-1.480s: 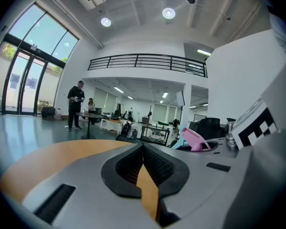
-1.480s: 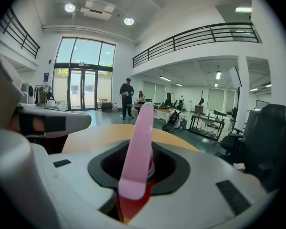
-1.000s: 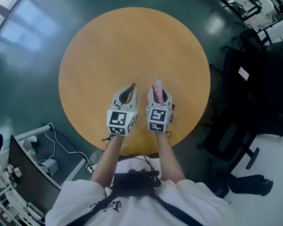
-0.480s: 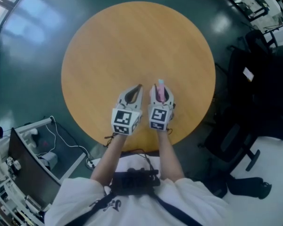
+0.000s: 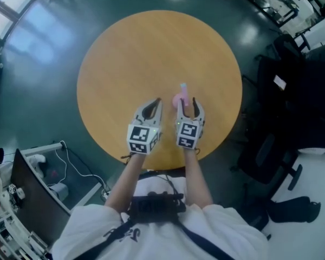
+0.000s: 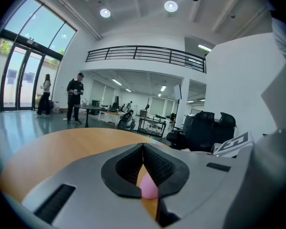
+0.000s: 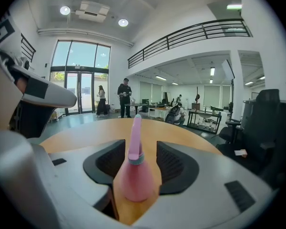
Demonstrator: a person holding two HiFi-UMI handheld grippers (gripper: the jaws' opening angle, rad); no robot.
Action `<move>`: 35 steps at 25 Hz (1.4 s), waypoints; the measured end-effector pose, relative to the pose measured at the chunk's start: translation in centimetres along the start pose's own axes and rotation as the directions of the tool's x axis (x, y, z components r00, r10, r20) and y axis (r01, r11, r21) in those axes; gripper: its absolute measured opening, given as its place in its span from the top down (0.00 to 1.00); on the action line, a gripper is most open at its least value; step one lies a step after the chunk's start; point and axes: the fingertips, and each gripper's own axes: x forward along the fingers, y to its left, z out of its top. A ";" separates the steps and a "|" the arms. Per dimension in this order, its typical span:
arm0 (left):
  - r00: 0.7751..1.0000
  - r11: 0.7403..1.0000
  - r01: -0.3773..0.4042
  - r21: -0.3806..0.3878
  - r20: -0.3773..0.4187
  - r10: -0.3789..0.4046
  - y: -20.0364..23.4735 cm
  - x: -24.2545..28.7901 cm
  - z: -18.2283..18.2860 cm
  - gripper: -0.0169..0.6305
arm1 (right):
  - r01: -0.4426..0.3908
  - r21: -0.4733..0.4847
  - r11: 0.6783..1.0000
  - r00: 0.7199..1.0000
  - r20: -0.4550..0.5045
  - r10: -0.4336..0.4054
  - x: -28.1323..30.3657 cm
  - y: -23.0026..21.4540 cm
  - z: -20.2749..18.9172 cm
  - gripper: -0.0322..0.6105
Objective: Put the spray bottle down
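Note:
A pink spray bottle [image 5: 181, 95] stands upright on the round wooden table [image 5: 130, 53], right of centre. My right gripper [image 5: 188, 103] sits just behind it, jaws opening. In the right gripper view the spray bottle [image 7: 133, 175] rises between the black pads [image 7: 107, 161] with a gap on each side, so neither pad presses on it. My left gripper [image 5: 155, 104] hovers beside it to the left, shut and holding nothing. In the left gripper view the left gripper [image 6: 143, 148] has its tips together, with a pink patch showing through the slit below.
The table's near edge [image 5: 162, 164] lies just under my wrists. Black office chairs [image 5: 292, 91] crowd the right side. A cart with cables [image 5: 38, 172] stands at lower left. Two people [image 6: 75, 99] stand far off by glass doors, beyond desks.
The right jaws have spread off the pink bottle, which now stands free on the table. Both grippers have drawn back a little toward me.

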 end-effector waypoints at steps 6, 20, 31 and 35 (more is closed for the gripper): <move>0.998 1.000 0.004 0.016 0.061 -0.005 -0.3 -3.0 1.5 0.95 | -0.022 0.005 1.000 0.995 0.097 0.022 -4.4 1.4 3.4 0.61; 0.979 0.995 0.030 0.097 0.196 -0.049 -3.9 -8.7 4.8 0.95 | -0.153 -0.033 0.988 0.929 0.336 0.155 -15.1 6.4 11.1 0.92; 0.965 0.991 0.029 0.133 0.254 -0.062 -4.8 -13.0 6.8 0.95 | -0.123 -0.051 0.991 0.936 0.325 0.133 -18.2 8.1 11.6 0.93; 0.957 0.989 0.024 0.148 0.281 -0.065 -4.9 -14.2 7.9 0.95 | -0.115 -0.067 0.991 0.925 0.357 0.131 -19.0 8.6 12.5 0.93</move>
